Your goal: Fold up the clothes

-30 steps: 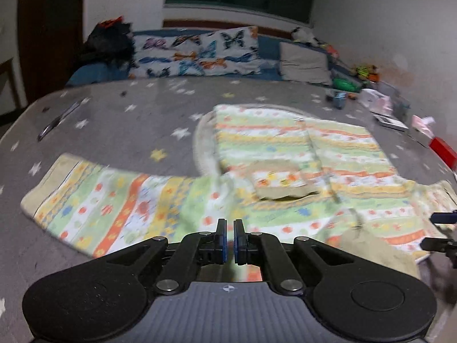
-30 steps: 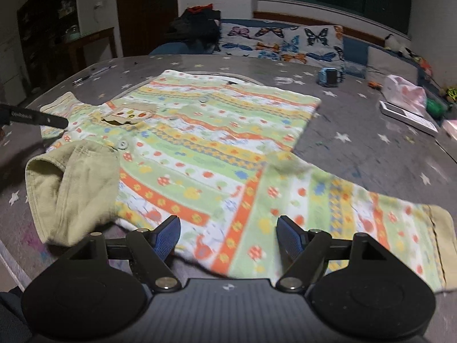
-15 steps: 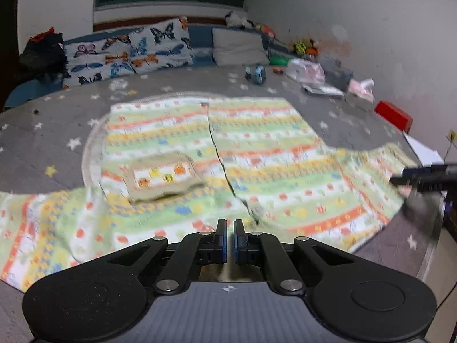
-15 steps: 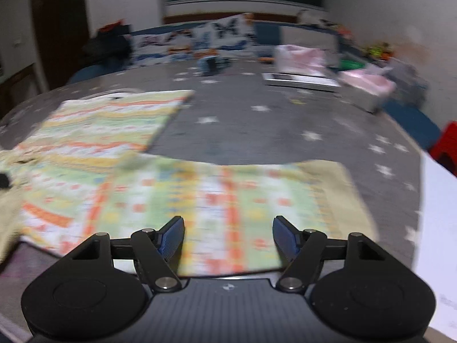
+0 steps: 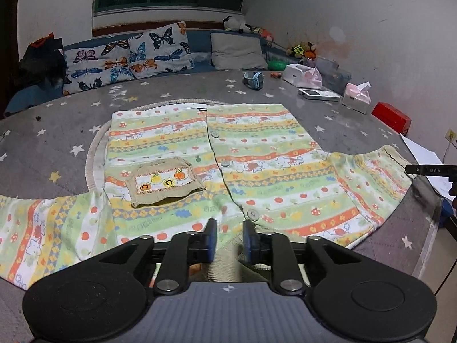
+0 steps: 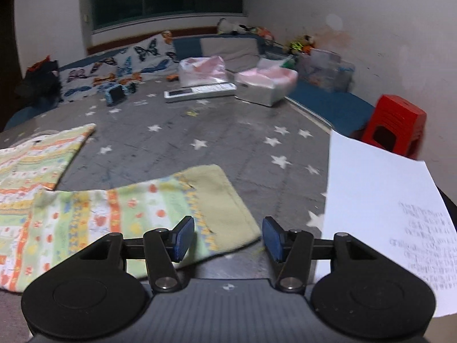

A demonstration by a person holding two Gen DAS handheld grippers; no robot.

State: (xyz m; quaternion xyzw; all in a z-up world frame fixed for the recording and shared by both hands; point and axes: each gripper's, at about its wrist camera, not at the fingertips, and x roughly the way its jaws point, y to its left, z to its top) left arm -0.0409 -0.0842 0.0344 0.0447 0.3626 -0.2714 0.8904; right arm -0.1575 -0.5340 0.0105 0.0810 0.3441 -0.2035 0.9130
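A grey star-print tabletop (image 5: 71, 131) fills the left wrist view, carrying the shirt (image 5: 251, 154) spread flat with its front up, both sleeves out sideways; the left claw (image 5: 230, 241) sits at the near collar edge, parted a little around the beige collar without pinching it. In the right wrist view, the right claw (image 6: 228, 238) gapes wide and empty just over the sleeve (image 6: 137, 214) cuff, beside a paper (image 6: 380, 205).
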